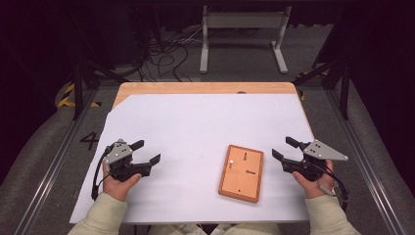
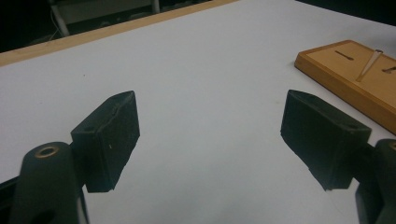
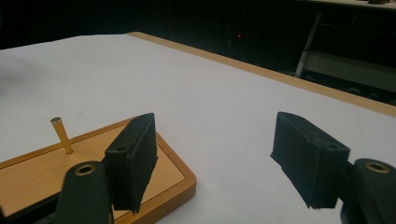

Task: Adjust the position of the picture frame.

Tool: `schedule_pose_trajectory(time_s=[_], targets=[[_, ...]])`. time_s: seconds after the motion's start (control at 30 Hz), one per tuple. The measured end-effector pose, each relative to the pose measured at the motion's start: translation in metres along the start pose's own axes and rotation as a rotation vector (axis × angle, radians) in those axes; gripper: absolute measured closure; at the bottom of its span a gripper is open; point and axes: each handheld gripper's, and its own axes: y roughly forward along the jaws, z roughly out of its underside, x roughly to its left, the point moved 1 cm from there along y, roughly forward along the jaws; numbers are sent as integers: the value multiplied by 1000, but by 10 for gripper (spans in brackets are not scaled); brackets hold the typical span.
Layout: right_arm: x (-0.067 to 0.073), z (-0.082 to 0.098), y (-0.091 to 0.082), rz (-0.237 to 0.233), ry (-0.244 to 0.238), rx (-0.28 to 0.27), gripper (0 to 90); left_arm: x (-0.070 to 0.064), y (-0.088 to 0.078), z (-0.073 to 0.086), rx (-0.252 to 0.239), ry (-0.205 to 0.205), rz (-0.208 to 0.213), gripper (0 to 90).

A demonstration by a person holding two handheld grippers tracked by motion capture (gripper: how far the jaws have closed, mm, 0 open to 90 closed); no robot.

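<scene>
A white sheet (image 1: 195, 127) covers the wooden table (image 1: 205, 87); behind, tangled cables (image 1: 169, 54) and perhaps a bench frame (image 1: 243, 29).

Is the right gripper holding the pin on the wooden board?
No: the right gripper has open jaws with nothing between them, and the brass pin stands upright in the wooden board.

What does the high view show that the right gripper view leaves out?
High view alone: both forearms, the left hand-held gripper and right hand-held gripper, the whole wooden board, and the cables on the floor. Right gripper view alone: a close look at its own open jaws and the brass pin standing upright. Both: the board, the white sheet and the table edge.
</scene>
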Motion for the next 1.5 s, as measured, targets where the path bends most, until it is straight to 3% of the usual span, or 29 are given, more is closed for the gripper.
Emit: schedule_pose_trajectory(time_s=[1.23,1.33,1.37,1.4,1.43,1.5], targets=[[0,-1,-1,5,-21,16,309,-1,-1,0,-3,7,-6,199],[0,-1,0,10,-20,46,355,-1,-1,0,-2,6,-5,199],[0,-3,2,39,-17,118,472,-1,-1,0,-2,4,-5,199],[0,-4,3,52,-13,159,529,0,-1,0,-1,5,-5,199],[0,-4,3,52,-13,159,529,0,-1,0,-1,5,-5,199],[0,-3,6,33,12,239,712,-1,-1,0,1,2,-3,199]])
